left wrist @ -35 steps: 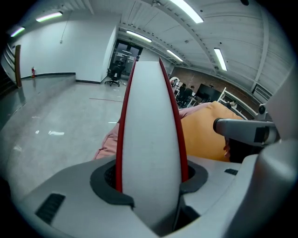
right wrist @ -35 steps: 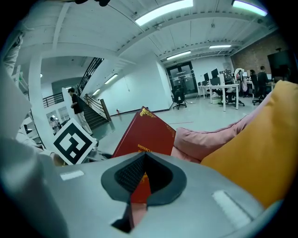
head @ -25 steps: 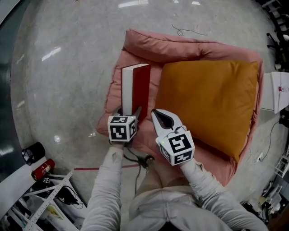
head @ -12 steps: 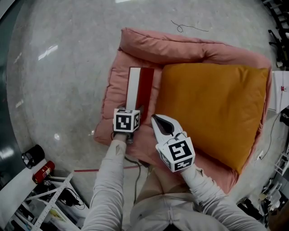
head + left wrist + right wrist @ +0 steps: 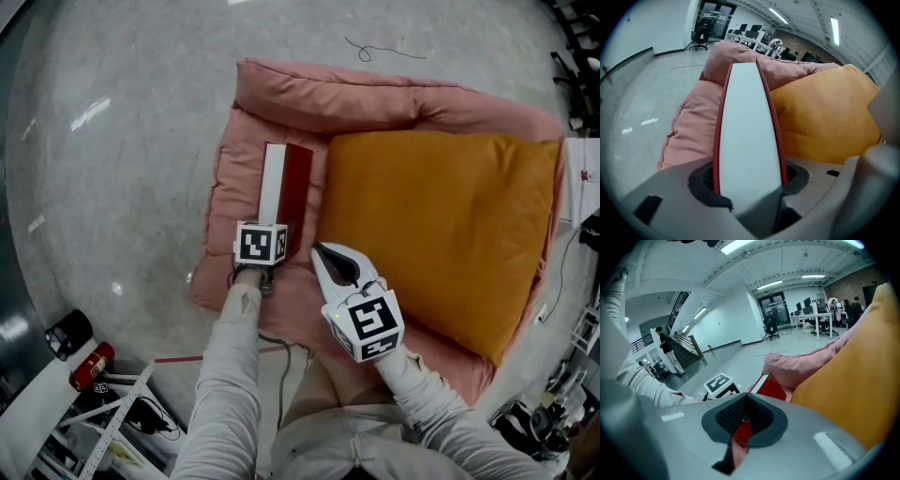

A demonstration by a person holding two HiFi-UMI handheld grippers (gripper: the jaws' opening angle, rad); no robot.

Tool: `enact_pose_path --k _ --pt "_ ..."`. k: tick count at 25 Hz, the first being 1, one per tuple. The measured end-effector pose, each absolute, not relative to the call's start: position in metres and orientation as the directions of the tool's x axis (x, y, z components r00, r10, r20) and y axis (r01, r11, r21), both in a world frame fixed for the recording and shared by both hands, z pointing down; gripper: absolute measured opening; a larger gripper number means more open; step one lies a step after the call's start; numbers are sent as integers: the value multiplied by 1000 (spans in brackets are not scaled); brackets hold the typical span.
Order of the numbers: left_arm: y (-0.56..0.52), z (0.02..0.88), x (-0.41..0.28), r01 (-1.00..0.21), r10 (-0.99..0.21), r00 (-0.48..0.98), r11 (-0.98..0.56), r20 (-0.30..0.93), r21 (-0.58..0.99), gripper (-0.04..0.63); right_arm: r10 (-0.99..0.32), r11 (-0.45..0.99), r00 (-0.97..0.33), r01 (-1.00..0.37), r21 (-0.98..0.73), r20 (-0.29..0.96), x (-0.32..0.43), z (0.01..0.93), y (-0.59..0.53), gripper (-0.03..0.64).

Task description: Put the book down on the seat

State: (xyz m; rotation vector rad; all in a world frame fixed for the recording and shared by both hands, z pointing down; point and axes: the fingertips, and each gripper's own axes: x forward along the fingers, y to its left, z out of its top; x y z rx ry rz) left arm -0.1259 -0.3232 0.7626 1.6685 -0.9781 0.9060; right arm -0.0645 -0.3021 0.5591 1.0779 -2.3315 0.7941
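Note:
A book [image 5: 286, 183] with red covers and white pages stands on edge, page side up, over the left part of the pink cushioned seat [image 5: 309, 94]. My left gripper [image 5: 277, 228] is shut on the book's near end. In the left gripper view the book [image 5: 749, 122] runs straight out from between the jaws of the left gripper [image 5: 749, 190], which clamp both covers. Whether the book's lower edge touches the seat is hidden. My right gripper [image 5: 330, 258] hovers just right of it, shut and holding nothing. From the right gripper [image 5: 740, 427] the red cover [image 5: 771, 387] shows ahead.
A large orange cushion [image 5: 441, 216] fills the seat's right side, close against the book. A thin cable [image 5: 384, 52] lies on the polished floor beyond. At lower left are a white rack [image 5: 103, 422], a red can [image 5: 89, 361] and a black cylinder [image 5: 67, 321]. A person [image 5: 665, 350] stands by distant stairs.
My left gripper has carried the book forward and lower, down onto the seat's left side beside the orange cushion. The right gripper has stayed close beside it, shut.

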Motion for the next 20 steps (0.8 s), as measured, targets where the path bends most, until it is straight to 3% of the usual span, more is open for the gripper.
enact_pose_path --k 5,12,20 --pt "-326 767 -133 -924 -192 353 -226 916 309 266 -526 533 -600 -785 -316 602 -66 559 -301 0" --pt "-333 752 -169 -968 -302 226 -180 926 177 344 -514 551 -618 -769 -323 595 -76 553 -294 0" --pt "-333 741 -201 -992 -379 109 -106 919 74 354 -514 563 -627 -762 -321 586 -80 548 -292 0"
